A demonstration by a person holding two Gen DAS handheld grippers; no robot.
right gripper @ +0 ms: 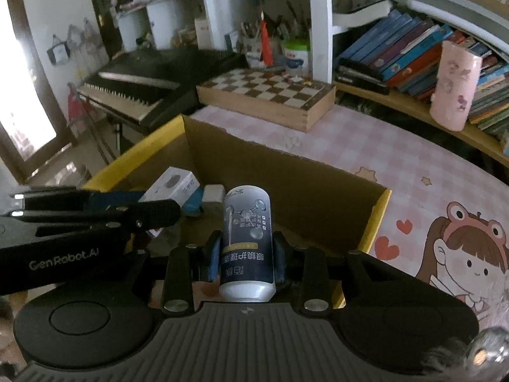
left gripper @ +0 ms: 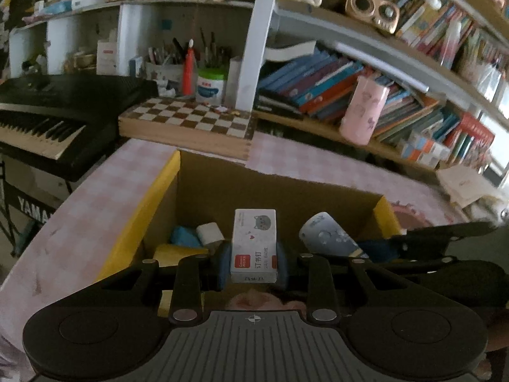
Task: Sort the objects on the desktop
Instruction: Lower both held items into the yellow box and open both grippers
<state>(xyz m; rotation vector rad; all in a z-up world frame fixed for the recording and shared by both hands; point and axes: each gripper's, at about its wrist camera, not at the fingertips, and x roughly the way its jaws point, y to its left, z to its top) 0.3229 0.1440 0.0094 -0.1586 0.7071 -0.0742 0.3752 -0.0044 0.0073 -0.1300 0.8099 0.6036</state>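
Two grippers hang side by side over an open cardboard box (right gripper: pixel 286 172) that stands on a desk covered in a pink checked cloth (right gripper: pixel 366 146). Plain brown corrugated walls form the box, its top edges are yellow, and its shape is a deep rectangle.

Behind the box on the cloth lies a folded wooden chessboard (right gripper: pixel 264 95), flat and square-patterned in brown and cream. A pink printed cylinder (right gripper: pixel 455 89) stands upright at the shelf edge to the right.

Pinched between the blue pads of the right gripper (right gripper: pixel 246 253) is a small bottle (right gripper: pixel 248 238), a smooth rounded cylinder with a dark blue and white label. Its long axis runs straight ahead along the fingers, domed end pointing forward and down into the box.

Clamped between the pads of the left gripper (left gripper: pixel 253 262) is a staple box (left gripper: pixel 253 245), a small white cardboard carton with a grey cat face printed near its far end. Its long axis also runs along the fingers, far end toward the box's back wall.

On the box floor lie a blue block (left gripper: pixel 186 237) and a white eraser-like block (left gripper: pixel 210 234), touching each other.
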